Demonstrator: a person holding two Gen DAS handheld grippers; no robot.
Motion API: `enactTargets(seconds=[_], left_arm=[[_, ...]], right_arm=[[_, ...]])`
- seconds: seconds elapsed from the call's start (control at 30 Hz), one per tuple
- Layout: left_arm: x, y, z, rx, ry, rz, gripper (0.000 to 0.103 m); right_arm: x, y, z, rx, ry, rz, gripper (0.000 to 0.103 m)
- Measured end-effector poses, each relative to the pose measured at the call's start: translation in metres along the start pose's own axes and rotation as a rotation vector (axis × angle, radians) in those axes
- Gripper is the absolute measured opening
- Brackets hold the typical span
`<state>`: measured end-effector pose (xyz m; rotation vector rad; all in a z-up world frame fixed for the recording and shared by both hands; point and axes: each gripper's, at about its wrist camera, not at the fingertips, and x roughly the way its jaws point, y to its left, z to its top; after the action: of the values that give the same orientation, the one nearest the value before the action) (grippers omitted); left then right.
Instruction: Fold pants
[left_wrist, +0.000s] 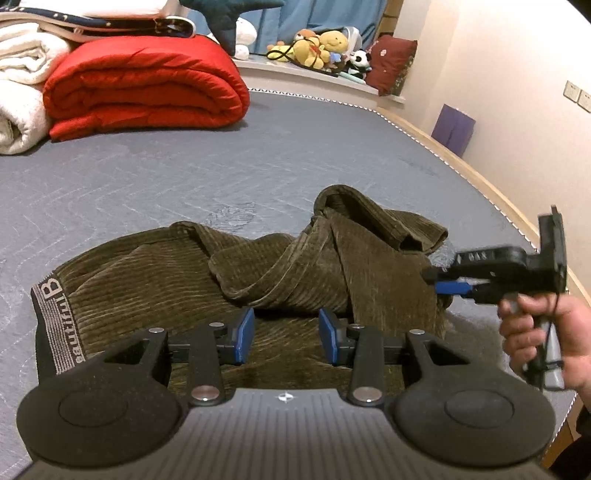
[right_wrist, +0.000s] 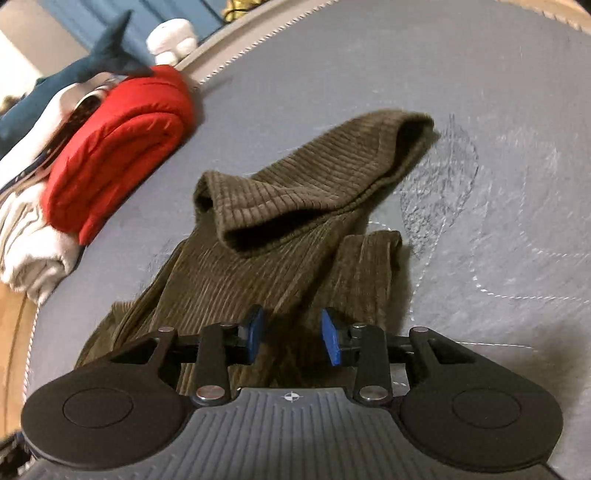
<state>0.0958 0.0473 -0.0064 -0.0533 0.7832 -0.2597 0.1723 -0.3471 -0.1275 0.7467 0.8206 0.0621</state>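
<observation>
The left gripper (left_wrist: 286, 336) hovers with jaws apart and nothing between them, just over the one pair of olive corduroy pants (left_wrist: 229, 269) crumpled on the grey bed (left_wrist: 258, 140); the right gripper (right_wrist: 291, 336), likewise parted and empty, hangs above the legs' end; one red quilt (left_wrist: 144, 85) lies beyond.

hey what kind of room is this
Most likely a bedroom: a grey mattress with folded red bedding on it, and stuffed toys on the window ledge behind.
</observation>
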Motion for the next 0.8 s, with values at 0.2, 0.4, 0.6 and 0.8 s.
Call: enactTargets(seconds=[0.2, 0.4, 0.6, 0.8], left_arm=[[0.000, -0.005, -0.002, 0.020, 0.001, 0.004, 0.043], [-0.009, -0.009, -0.007, 0.030, -0.019, -0.007, 0.043], [-0.006, -0.035, -0.017, 0.070, -0.006, -0.075, 0.043], [0.016, -0.079, -0.035, 0.166, 0.023, -0.152, 0.043]], right_arm=[[-0.010, 0.012, 0.011, -0.004, -0.068, 0.037, 0.005], [-0.103, 0.021, 0.017, -0.117, -0.316, 0.105, 0.000], [-0.185, 0.004, -0.004, -0.354, -0.402, 0.123, 0.003], [-0.157, -0.025, -0.026, -0.225, -0.187, 0.092, 0.017]])
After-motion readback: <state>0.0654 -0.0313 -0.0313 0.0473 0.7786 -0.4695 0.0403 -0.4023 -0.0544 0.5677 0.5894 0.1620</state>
